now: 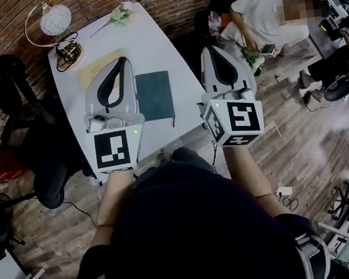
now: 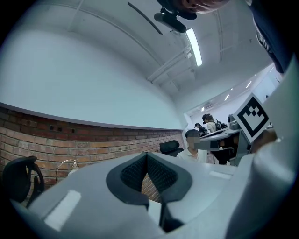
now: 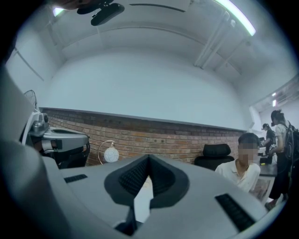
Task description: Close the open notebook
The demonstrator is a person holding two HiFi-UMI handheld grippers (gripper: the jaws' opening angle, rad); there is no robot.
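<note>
Evidently closed: notebook lies flat, both grippers idle.
I find the dark green notebook (image 1: 155,95) flat on the white worktop (image 1: 148,37), cover down, no pages showing. The left gripper (image 1: 123,59) hangs just left of it and the right gripper (image 1: 207,49) further off to its right, past the worktop edge. Both sets of jaws are together on nothing. I judge the notebook light and thin, its cover stiffish and smooth. Any hold belongs at the free long edge, opposite the spine.
</note>
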